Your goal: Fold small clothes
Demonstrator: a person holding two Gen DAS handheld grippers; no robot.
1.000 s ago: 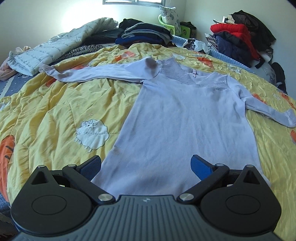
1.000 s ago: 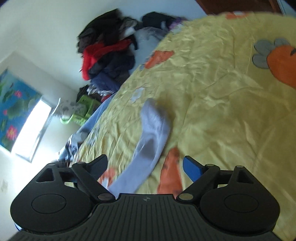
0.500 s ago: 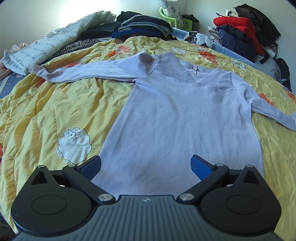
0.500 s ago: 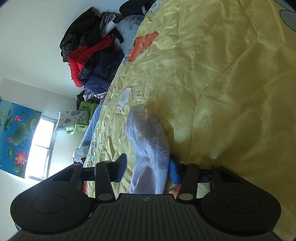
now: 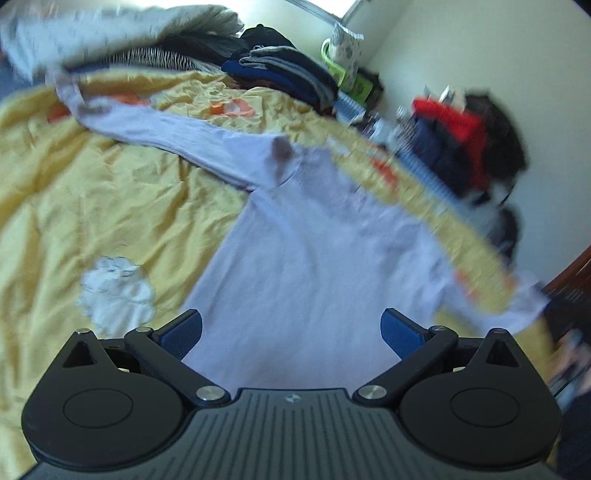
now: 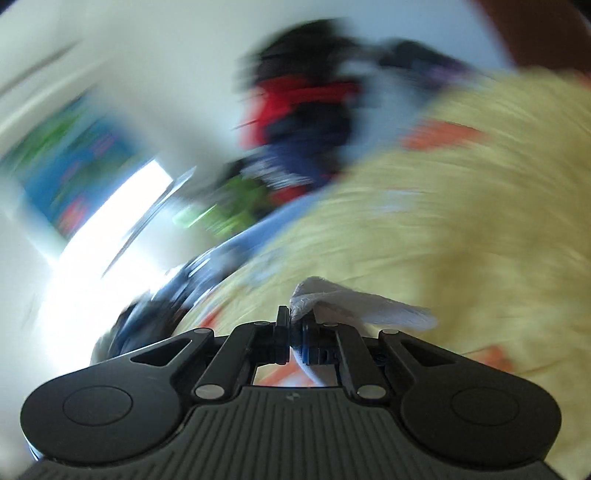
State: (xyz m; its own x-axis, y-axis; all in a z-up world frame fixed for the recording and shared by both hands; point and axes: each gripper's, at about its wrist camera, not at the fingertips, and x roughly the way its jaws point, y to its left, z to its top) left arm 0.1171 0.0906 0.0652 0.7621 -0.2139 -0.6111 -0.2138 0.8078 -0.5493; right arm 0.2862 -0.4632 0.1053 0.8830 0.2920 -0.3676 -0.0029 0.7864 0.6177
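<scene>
**A:** so what changed just now?

**B:** My right claw [image 6: 293, 326] has pinched shut on the sleeve cuff [image 6: 354, 304] and I'm lifting it; half a second ago it was only straddling it. Left claw [image 5: 291, 326] hangs spread above the hem. The lilac shirt [image 5: 314, 266] lies flat on the bed [image 5: 92, 206]. Blurry, but I reckon the sleeve fold's starting.

A yellow quilt [image 5: 110, 206] with a white sheep patch [image 5: 116, 291] and orange patches filled the left and centre of the left view. Along the top lay a pale printed blanket [image 5: 110, 29], a dark folded stack [image 5: 284, 70] and a green basket [image 5: 338, 70]. At upper right sat a red and dark heap [image 5: 465, 136]; in the blurred right view, a blue poster [image 6: 70, 166] hung at left beside a bright window [image 6: 110, 221].
</scene>
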